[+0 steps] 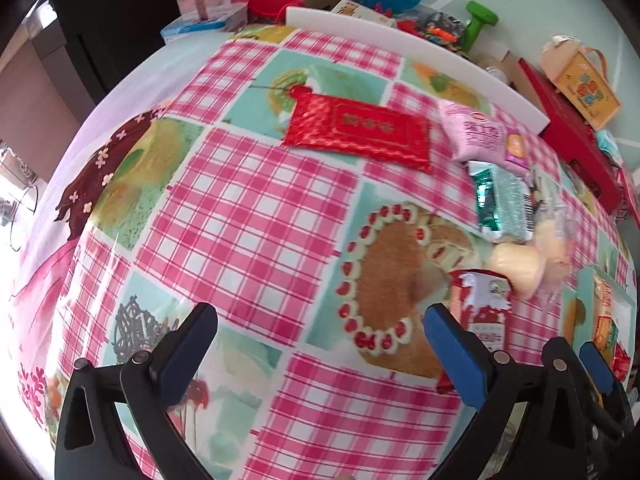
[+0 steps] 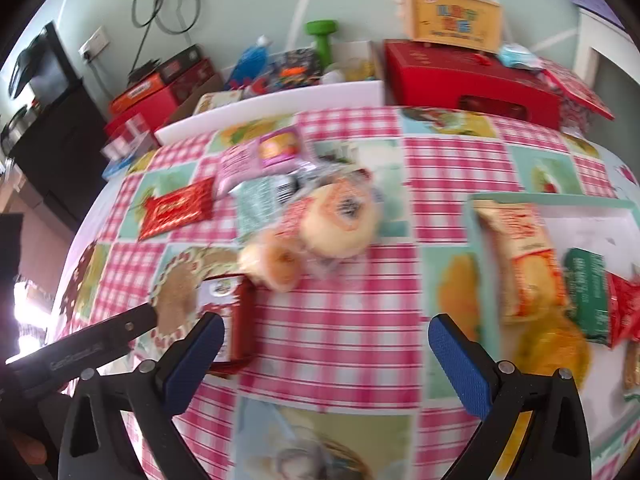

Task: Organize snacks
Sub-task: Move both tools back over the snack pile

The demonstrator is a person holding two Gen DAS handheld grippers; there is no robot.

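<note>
Loose snacks lie on the checked tablecloth: a red embroidered pouch [image 1: 358, 130] [image 2: 176, 208], a pink packet [image 1: 478, 134] [image 2: 260, 152], a green and silver packet [image 1: 500, 204] [image 2: 256, 204], wrapped buns [image 1: 520, 264] [image 2: 332, 220] and a small red box [image 1: 486, 312] [image 2: 230, 320]. A shallow box [image 2: 592, 216] at the right holds an orange packet [image 2: 520, 256], a green packet [image 2: 588, 296] and a red one [image 2: 626, 312]. My left gripper [image 1: 320, 336] is open and empty, left of the red box. My right gripper [image 2: 326, 344] is open and empty over bare cloth, between the red box and the shallow box.
A white board [image 2: 272, 100] edges the far side of the table. Behind it stand red gift boxes [image 2: 472, 80], a yellow carry box [image 2: 452, 16], a green dumbbell [image 2: 322, 36] and a blue bottle [image 2: 252, 60]. Dark furniture [image 2: 52, 128] stands at the left.
</note>
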